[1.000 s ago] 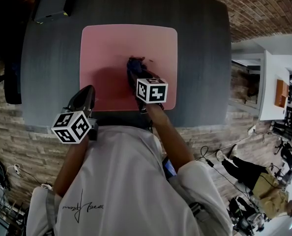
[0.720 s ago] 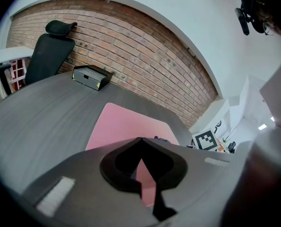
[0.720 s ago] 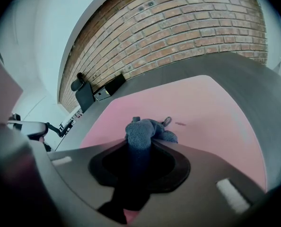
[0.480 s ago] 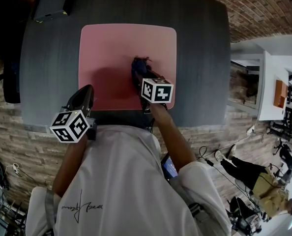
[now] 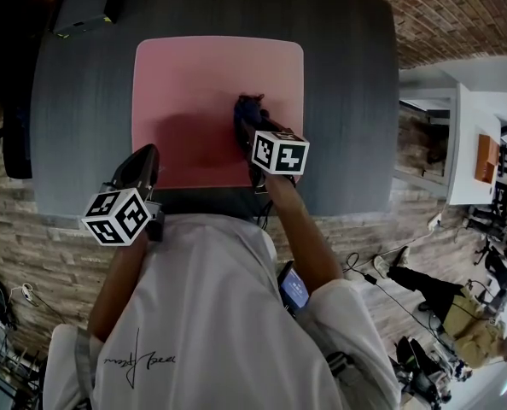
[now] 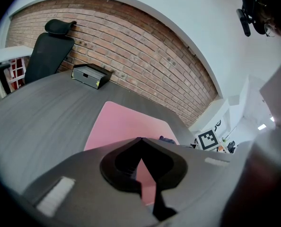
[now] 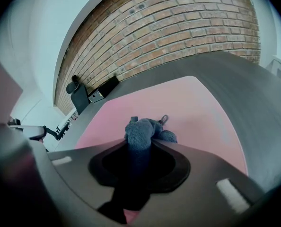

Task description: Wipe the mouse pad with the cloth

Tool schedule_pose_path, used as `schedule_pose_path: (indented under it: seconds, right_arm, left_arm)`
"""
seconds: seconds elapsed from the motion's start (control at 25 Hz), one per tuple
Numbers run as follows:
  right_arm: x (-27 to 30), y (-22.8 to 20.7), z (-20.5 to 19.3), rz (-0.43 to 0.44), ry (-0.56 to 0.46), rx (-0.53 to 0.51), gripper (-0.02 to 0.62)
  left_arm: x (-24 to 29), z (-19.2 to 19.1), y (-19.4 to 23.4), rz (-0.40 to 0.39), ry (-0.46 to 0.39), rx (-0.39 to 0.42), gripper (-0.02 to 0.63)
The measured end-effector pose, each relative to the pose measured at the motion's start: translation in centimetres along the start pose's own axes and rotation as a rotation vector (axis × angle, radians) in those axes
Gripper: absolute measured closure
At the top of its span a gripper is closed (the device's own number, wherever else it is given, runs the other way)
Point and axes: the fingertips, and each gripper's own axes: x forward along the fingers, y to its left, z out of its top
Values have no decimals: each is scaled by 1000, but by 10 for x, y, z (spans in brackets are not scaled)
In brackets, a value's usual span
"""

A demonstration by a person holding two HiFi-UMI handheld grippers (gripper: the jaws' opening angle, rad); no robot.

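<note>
1. Head view: the pink mouse pad [image 5: 211, 101] lies flat on the grey tabletop [image 5: 347, 101]. The dark blue cloth [image 5: 247, 109] sits on the right part of the pad, near its right edge, and the right claw [image 5: 252, 128] comes down on the cloth there. The left claw [image 5: 145, 156] is at the near left corner of the pad, apart from the cloth. I cannot tell if it touches the pad. A black box [image 5: 83, 7] stands at the far left of the tabletop, well apart from the pad.

2. Left gripper view: the two tips of the left claw meet and nothing is between them. Only the pink pad shows through the opening behind the tips. In my opinion this claw could press the near edge, so that the pad does not slide.

3. Right gripper view: the right claw is clamped on the cloth, which comes out in front of the tips as a bunch and touches the pad. To wipe well, I would hold the grip firm, press the bunch lightly against the pad, and make long overlapping strokes up to every edge, so that the hard tips never scrape the surface.
</note>
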Motion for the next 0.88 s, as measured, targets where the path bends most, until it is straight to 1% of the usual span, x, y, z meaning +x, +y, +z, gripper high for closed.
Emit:
schedule_pose_path:
  seconds: [0.88]
  right_arm:
    - [-17,-44,8,-54,30,-24,489]
  left_arm:
    - [7,-7,4,1,29,-7,602]
